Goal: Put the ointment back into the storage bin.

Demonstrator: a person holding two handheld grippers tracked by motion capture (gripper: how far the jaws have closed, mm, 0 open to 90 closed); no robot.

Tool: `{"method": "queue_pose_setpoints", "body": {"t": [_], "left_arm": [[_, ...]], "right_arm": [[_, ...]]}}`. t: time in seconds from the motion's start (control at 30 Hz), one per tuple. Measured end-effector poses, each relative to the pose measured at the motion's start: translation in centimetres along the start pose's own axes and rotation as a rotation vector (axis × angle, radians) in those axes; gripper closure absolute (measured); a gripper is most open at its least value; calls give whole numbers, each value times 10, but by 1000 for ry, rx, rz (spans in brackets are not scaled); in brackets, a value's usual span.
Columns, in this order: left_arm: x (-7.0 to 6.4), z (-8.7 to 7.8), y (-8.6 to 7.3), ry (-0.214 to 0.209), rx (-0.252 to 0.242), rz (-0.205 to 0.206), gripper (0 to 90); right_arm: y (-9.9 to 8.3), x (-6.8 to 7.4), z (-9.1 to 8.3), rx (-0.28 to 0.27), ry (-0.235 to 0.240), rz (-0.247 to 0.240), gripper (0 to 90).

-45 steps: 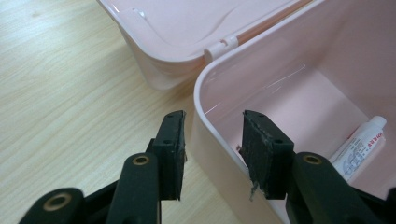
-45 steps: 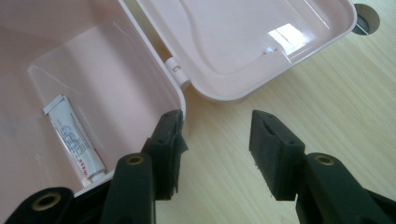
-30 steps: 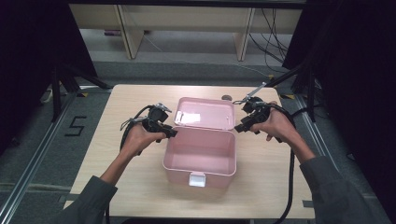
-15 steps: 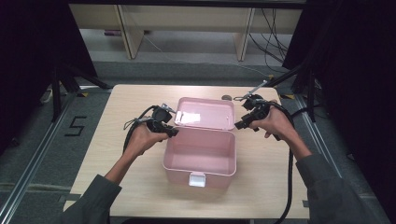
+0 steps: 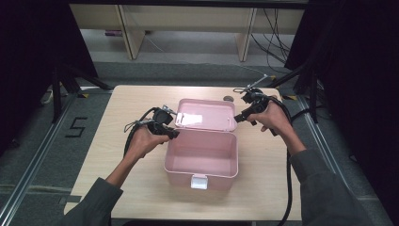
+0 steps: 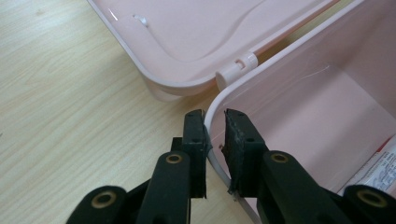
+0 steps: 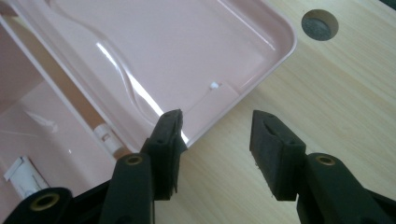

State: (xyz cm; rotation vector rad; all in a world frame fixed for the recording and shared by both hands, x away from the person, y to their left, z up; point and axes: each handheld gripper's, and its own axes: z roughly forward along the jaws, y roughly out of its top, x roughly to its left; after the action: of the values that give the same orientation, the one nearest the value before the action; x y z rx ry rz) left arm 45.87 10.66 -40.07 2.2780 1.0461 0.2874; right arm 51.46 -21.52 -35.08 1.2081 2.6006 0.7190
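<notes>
Label point(image 6: 380, 168) in the box corner (print blurred), cut off by the picture's edge

Left gripper point(image 6: 215, 128) is pinching the pink box's rim point(image 6: 211, 140), open lid point(image 6: 196, 37) lying just ahead.

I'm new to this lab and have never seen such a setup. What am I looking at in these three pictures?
A person sits at a wooden table and holds a hand tool with two black jaws, a gripper, in each hand. The high view looks down from above. The other two come from small cameras riding on the grippers, looking along their jaws.

On the table stands a pink box, its lid swung open and lying flat behind it.

The left gripper has its jaws closed on the box's rim, one jaw outside the wall and one inside. The right gripper is open and holds nothing; it sits at the lid's corner.
</notes>
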Motion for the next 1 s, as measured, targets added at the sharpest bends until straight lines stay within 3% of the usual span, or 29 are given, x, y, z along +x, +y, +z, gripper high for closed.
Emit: {"method": "queue_pose_setpoints", "body": {"t": [0.3, 0.4, 0.5, 0.67, 0.7, 0.87, 0.93, 0.97, 1.0], "left_arm": [[0, -2, -3, -7, 3, -6, 782], [-2, -5, -4, -10, 16, -1, 779], [-1, -5, -6, -13, 7, -5, 776], [-1, -5, -6, -19, 2, -7, 776], [-1, -6, -6, -22, 6, -7, 776], [-1, -6, -8, -22, 5, -11, 775], [-2, -6, -8, -19, -4, -13, 774], [-1, -7, -8, -30, 7, -11, 774], [-1, -7, -9, -30, 3, -11, 774]], "right_arm": [[11, -8, 1, -16, -17, 39, 552], [14, -10, 4, -12, -24, 84, 555], [17, -15, 7, -6, -31, 76, 558], [23, -15, 15, 7, -51, 145, 564], [24, -16, 17, 6, -49, 122, 566], [29, -12, 29, 23, -62, 143, 569], [31, -11, 32, 26, -61, 172, 570], [32, -12, 33, 16, -52, 155, 572], [32, -10, 35, 23, -65, 185, 572]]}}
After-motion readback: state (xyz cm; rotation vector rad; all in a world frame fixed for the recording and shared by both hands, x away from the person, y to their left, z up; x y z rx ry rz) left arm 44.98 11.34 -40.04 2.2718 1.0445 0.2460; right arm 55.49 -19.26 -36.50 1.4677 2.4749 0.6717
